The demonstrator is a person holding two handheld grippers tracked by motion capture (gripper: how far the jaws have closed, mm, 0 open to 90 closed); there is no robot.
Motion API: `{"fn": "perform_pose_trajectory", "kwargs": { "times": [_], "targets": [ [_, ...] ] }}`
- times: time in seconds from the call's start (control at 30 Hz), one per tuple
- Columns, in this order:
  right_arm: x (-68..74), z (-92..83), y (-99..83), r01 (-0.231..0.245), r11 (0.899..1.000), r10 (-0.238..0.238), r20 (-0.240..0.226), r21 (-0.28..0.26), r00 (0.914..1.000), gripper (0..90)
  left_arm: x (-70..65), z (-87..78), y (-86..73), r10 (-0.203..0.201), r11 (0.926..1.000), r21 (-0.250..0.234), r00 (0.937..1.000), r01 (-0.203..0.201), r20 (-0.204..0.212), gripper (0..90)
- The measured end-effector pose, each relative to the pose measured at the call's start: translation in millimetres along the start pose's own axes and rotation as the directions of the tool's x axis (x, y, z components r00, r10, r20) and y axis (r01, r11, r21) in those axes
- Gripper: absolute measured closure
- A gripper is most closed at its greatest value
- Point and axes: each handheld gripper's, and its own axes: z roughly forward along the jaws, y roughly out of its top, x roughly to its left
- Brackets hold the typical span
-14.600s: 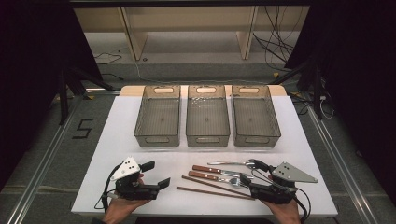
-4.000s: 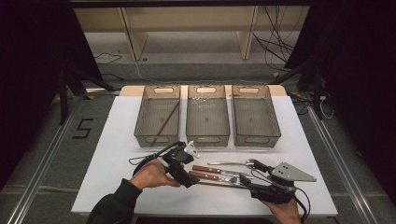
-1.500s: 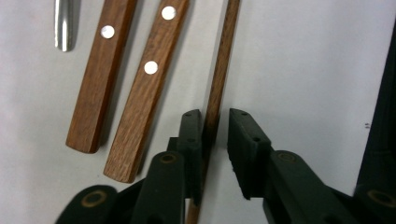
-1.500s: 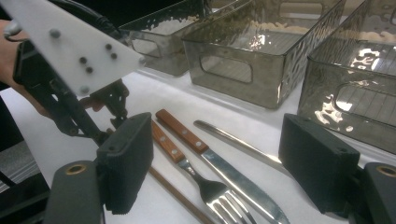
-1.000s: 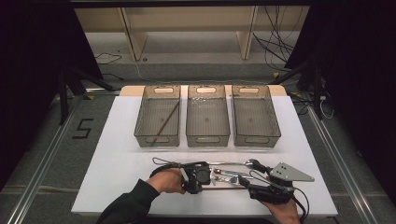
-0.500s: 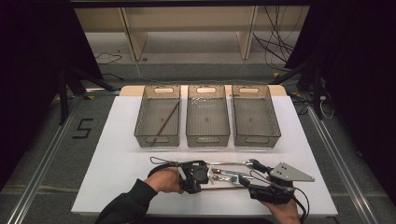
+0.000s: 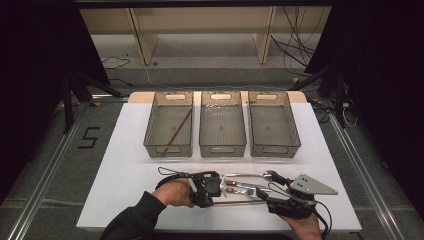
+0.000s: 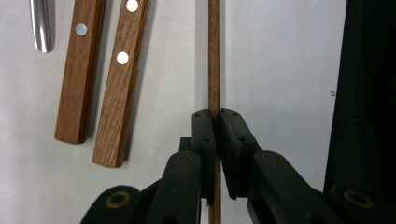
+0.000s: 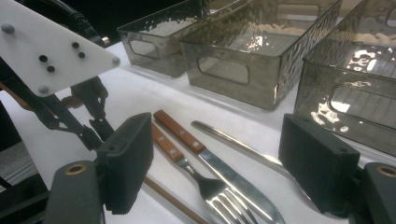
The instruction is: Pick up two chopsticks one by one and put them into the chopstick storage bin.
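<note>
My left gripper [image 8: 215, 114] is shut on a thin brown wooden chopstick [image 8: 214, 56] that lies on the white table. In the high view this gripper [image 7: 207, 199] sits in front of the middle bin, over the end of the chopstick [image 7: 245, 202]. Beside it lie a wooden-handled knife [image 9: 180, 130], a wooden-handled fork [image 9: 166, 145] and a steel spoon [image 9: 233, 140]. My right gripper [image 9: 219, 140] stands open low over the table, with the cutlery between its wide-apart pads [image 9: 126, 161]. It shows at the front right in the high view [image 7: 272, 199]. A second chopstick [image 7: 177, 127] lies in the left bin [image 7: 150, 142].
Three clear grey bins stand in a row behind the cutlery: left, middle [image 7: 222, 150] and right [image 7: 274, 150]. The table's front edge [image 7: 225, 231] runs just behind both hands. The left gripper's white plate [image 9: 46, 46] rises close to the right gripper.
Since the oldest frame a chopstick has come to lie in the left bin, and the left gripper has crossed right to the cutlery. Over the last second nothing visibly moved.
</note>
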Motion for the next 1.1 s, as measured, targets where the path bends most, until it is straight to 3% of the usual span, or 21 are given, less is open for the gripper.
{"fn": "perform_pose_trajectory", "kwargs": {
  "times": [0.3, 0.47, 0.6, 0.77, 0.87, 1.03, 1.1],
  "targets": [
    [-0.3, -0.3, 0.0, 0.0, 1.0, 0.0, 0.003, -0.004, 1.0, 26.9, 6.9, -13.1, -9.5, -0.018, 0.9995, -0.024, 0.9998, 0.018, 0.012, 84.3],
    [-0.9, -0.6, -0.1, 0.0, 1.0, 0.0, 0.005, -0.008, 1.0, 26.9, 13.0, -25.6, -17.7, -0.055, 0.9968, -0.059, 0.9985, 0.054, -0.006, 84.4],
    [-0.4, -0.6, -0.1, 0.0, 1.0, 0.0, 0.006, -0.008, 1.0, 26.9, 20.1, -36.8, -26.8, -0.108, 0.9907, -0.087, 0.9935, 0.105, -0.035, 84.4],
    [-0.2, -0.4, -0.2, 0.001, 1.0, -0.001, 0.006, -0.008, 1.0, 26.9, 30.2, -48.2, -37.8, -0.197, 0.9733, -0.136, 0.9771, 0.185, -0.08, 84.3],
    [0.1, -0.3, -0.2, 0.0, 1.0, 0.0, 0.005, -0.007, 1.0, 26.9, 34.4, -54.2, -42.2, -0.264, 0.9526, -0.178, 0.9608, 0.246, -0.084, 84.3],
    [0.5, -0.2, -0.4, 0.0, 1.0, 0.0, 0.003, -0.007, 1.0, 26.9, 40.3, -64.9, -49.0, -0.338, 0.9231, -0.231, 0.935, 0.308, -0.107, 84.3],
    [0.4, -0.2, -0.5, -0.001, 1.0, 0.001, 0.003, -0.006, 1.0, 26.9, 43.4, -68.9, -52.8, -0.371, 0.9083, -0.255, 0.9209, 0.332, -0.121, 84.3]
  ]
}}
